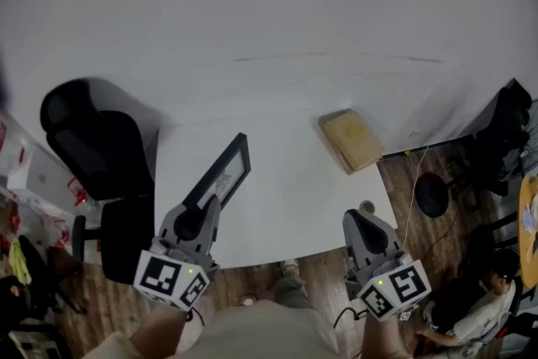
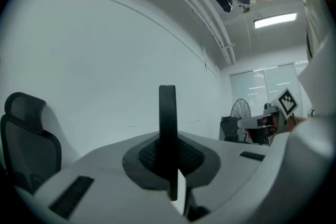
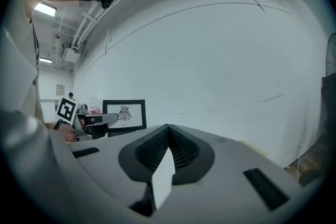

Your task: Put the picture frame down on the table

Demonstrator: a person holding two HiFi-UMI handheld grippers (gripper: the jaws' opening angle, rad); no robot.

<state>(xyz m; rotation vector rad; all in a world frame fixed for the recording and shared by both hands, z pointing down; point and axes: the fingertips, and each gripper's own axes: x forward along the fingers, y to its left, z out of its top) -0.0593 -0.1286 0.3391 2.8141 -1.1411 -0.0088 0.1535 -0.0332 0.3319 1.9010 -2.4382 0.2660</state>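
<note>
Left tongs (image 1: 204, 213) clamped on picture frame (image 1: 225, 171) edge, frame tilted over desk (image 1: 286, 206) by near-left corner, its lower end hidden by tongs, contact with desk unclear, right tongs (image 1: 361, 223) closed, empty, at near-right corner.

picture frame (image 1: 225, 168): lower end hidden behind left hand-held gripper (image 1: 210, 202) | print (image 3: 124, 113): too small

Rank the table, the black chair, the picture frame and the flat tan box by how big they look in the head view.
1. table, clearly the largest.
2. black chair.
3. picture frame and tan box: they look about alike. The frame is seen slantwise and lifted nearer the camera, so I won't rank these two.
</note>
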